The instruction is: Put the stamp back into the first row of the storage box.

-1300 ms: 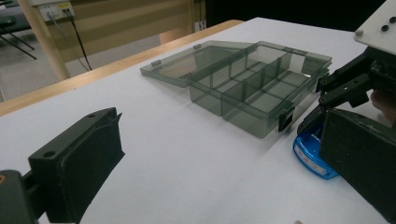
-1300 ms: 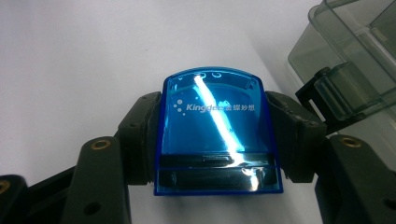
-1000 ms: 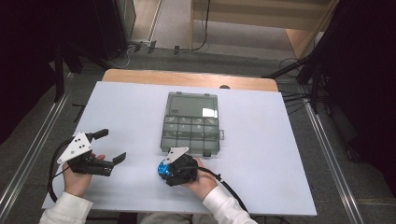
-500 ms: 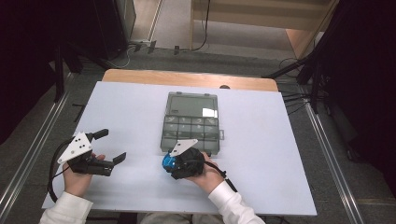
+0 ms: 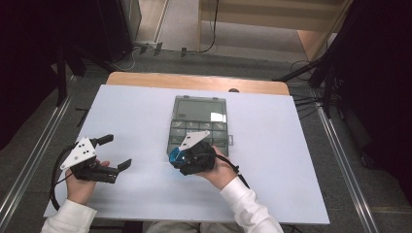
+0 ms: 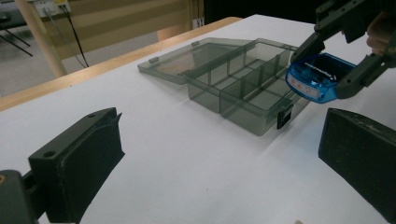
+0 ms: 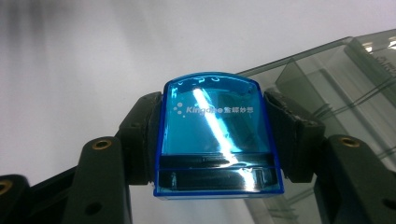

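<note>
Blue case (image 7: 218, 135) | clamped between right claw (image 5: 180, 158) jaws | left claw (image 5: 114, 153) wide apart, empty

White rectangular table top (image 5: 301, 160), bare wooden strip (image 5: 194, 81) along far edge. Lying on it: one smoke-grey transparent plastic compartment box (image 5: 197, 127), lid flipped open flat onto the surface on the box's far side. Dark latch on the box's near wall (image 6: 283, 116). Dividers inside; contents not discernible.
</note>
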